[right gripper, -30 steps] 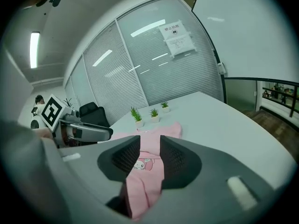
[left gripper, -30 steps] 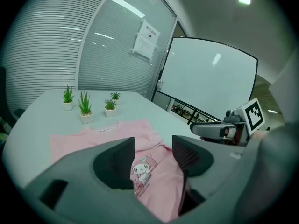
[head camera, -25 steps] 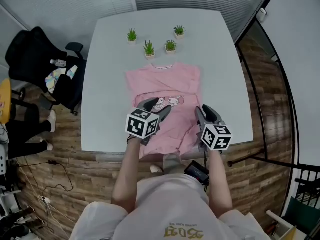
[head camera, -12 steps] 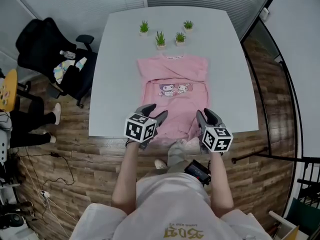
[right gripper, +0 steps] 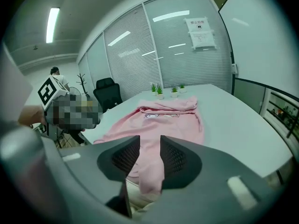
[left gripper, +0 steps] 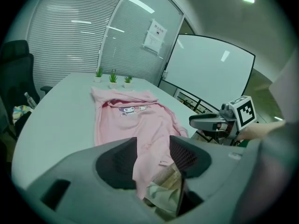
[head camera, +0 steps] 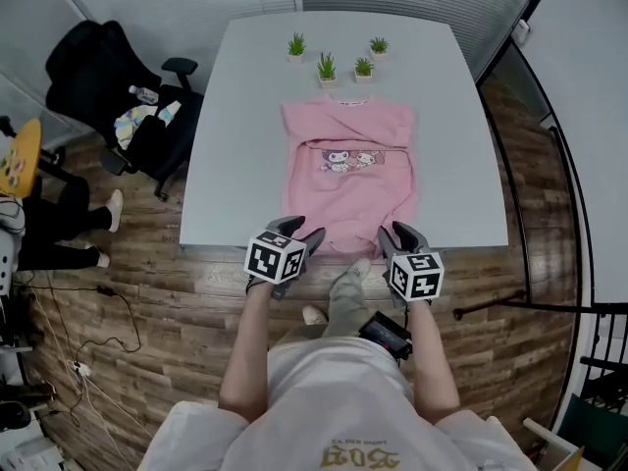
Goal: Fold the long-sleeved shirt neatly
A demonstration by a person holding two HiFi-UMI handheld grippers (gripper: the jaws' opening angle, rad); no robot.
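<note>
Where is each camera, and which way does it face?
Head view: on the person's head, looking steeply down at the table and pink shirt; shows forearms, lap, left gripper, right gripper.
Left gripper view: rides that gripper, facing across the table along its closing jaws, shirt hem between them; right gripper at right.
Right gripper view: same, along parted jaws with hem between; left gripper at left.
All three share the shirt and potted plants.

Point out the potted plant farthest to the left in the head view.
The potted plant at the back row's left end; the other three stand further right.
</note>
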